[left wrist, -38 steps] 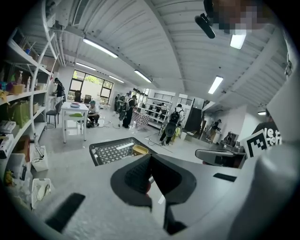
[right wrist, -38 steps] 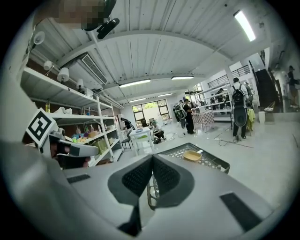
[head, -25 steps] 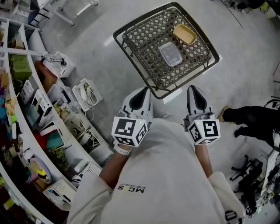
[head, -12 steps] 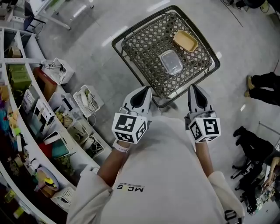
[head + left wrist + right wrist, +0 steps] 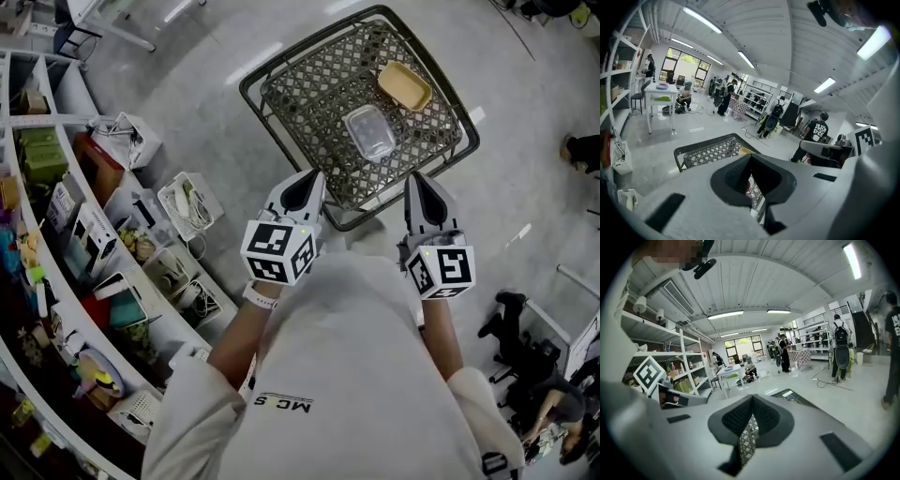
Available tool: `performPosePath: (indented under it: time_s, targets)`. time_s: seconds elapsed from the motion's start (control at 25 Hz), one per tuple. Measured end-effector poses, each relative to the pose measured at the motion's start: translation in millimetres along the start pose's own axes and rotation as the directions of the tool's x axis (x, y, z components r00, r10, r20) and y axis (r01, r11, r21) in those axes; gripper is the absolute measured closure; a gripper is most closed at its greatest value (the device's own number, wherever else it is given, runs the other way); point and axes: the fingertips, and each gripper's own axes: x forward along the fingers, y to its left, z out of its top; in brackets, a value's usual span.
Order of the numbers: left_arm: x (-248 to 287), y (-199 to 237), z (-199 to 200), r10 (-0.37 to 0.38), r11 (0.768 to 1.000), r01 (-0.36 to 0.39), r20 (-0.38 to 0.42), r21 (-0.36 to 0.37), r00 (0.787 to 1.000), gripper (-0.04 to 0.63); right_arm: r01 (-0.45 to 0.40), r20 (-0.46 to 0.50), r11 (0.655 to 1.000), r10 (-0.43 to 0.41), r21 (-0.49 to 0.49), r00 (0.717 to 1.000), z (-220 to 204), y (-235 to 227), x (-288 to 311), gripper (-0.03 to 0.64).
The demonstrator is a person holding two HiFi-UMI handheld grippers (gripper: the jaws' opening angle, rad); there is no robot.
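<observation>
Left gripper (image 5: 309, 183) | clamped on cart (image 5: 248, 86) edge | right gripper (image 5: 414, 183) likewise

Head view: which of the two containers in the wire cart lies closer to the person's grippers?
The clear lidded container, near the middle of the wire cart. The yellow tray lies farther off, by the far corner.

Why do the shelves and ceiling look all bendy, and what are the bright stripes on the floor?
Left gripper view and right gripper view: the wide-angle lens curves the shelves and ceiling, with black corners; the ceiling lights blow out white. Head view: the stripes are lamp glare on the floor beside the wire basket.
</observation>
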Motion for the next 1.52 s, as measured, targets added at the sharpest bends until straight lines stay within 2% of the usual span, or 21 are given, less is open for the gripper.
performPosePath:
  time_s: [0.44, 0.76, 0.88, 1.08, 1.52]
  targets:
    - [50.5, 31.5, -28.8, 0.017, 0.998, -0.019, -0.045, -0.065, 0.999, 0.577, 0.004, -0.061, 0.998, -0.007, -0.061, 0.998, -31.5, -18.3, 34.1, 0.600]
    - [104.3, 55.3, -58.7, 0.033, 0.997, -0.042, -0.123, -0.070, 0.992, 0.577, -0.002, -0.065, 0.993, -0.005, -0.119, 0.998, -39.2, -33.6, 55.2, 0.600]
    - [125.9, 68.4, -64.8, 0.046, 0.994, -0.060, -0.136, -0.095, 0.990, 0.575, -0.008, -0.079, 0.993, -0.001, -0.114, 0.997, -45.6, -36.7, 65.8, 0.600]
    - [159.9, 85.4, -72.4, 0.072, 0.977, -0.098, -0.139, -0.191, 0.988, 0.575, -0.020, -0.097, 0.996, 0.012, -0.082, 0.995, -53.8, -42.4, 75.9, 0.600]
    - [224.6, 105.4, -99.9, 0.051, 0.974, -0.091, -0.191, -0.207, 0.980, 0.572, -0.023, -0.137, 0.998, 0.015, -0.059, 0.991, -75.8, -62.8, 90.9, 0.600]
